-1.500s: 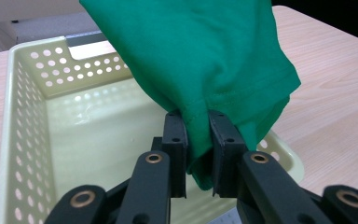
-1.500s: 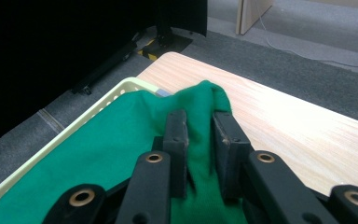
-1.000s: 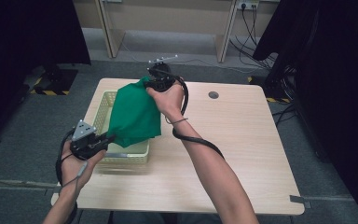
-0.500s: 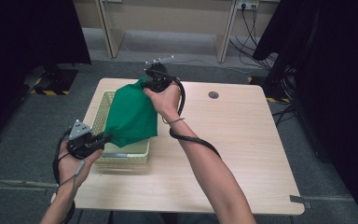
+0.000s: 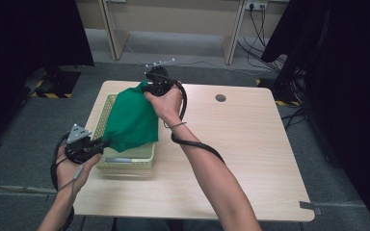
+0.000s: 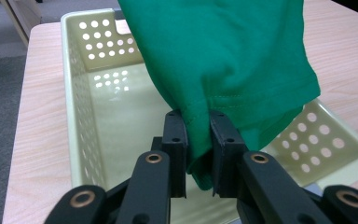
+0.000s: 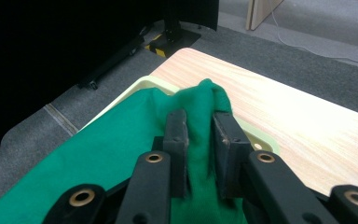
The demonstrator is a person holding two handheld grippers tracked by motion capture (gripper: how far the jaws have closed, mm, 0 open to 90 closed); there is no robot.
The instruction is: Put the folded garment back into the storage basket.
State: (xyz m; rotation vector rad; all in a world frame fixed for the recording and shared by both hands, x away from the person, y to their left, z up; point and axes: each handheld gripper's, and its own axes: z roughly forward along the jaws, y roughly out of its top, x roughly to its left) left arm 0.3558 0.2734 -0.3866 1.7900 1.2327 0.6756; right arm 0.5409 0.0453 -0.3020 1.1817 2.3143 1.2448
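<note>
Green cloth (image 5: 131, 122) was held up over the pale basket (image 5: 125, 162), stretched between both grippers. Left gripper (image 5: 100, 144) sat at the near-left corner of the basket, its jaws closed narrow on a bunched hemmed edge of the cloth (image 6: 223, 70); in the left gripper view the fabric was pinched between the two black pads. Right gripper (image 5: 150, 89) was at the far end of the basket, jaws likewise clamped on a gathered fold of the cloth (image 7: 200, 100), seen clearly in the right gripper view.

Cloth hung in a slope from the far grip down to the near grip, mostly above the basket (image 6: 98, 107), with its lower edge sagging toward the inside. Basket interior looked bare in the left gripper view, apart from a small grey thing (image 5: 118, 159) by the near wall; couldn't tell what it was. Basket stood on the left part of the wooden table (image 5: 250, 159).

Progress, as a judgement: both grips were secured and the cloth was off the table and out of the basket floor, so pick-up was done. Which way the work ran, lifting out or lowering in, wasn't decidable from this moment. Either way what was left: moving the cloth to its resting place, then letting go with both grippers. Roughly mid-task.
</note>
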